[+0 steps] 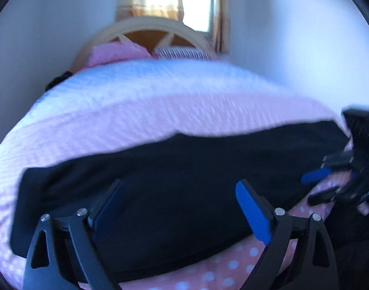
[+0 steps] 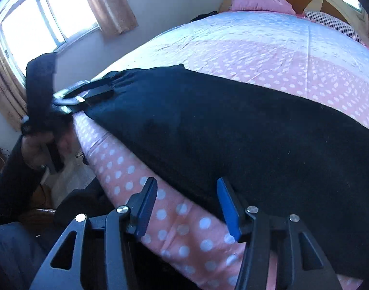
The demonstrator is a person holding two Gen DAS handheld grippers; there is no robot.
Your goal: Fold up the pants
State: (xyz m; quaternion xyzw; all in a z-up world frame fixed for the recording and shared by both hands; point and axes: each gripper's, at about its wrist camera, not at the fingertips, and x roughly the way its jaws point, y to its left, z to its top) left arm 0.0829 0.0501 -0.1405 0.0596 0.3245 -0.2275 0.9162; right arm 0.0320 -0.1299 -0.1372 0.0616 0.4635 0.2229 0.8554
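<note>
The pants (image 2: 232, 130) lie along the near edge of the bed (image 2: 244, 48) as 1 long dark strip — seemingly already halved lengthwise, crosswise folds left — with the left hand-held gripper (image 1: 179, 207) and right hand-held gripper (image 2: 186, 207) both spread, holding nothing.

Bedspread (image 2: 269, 55) beyond pants (image 2: 232, 130) lies open.

the black pants (image 1: 174, 169) (image 2: 244, 130) lie flat in a long band across the near edge of the pink polka-dot bedspread (image 2: 269, 55), smooth and little creased, one end by the bed's corner, the near hem just short of the mattress edge.
</note>
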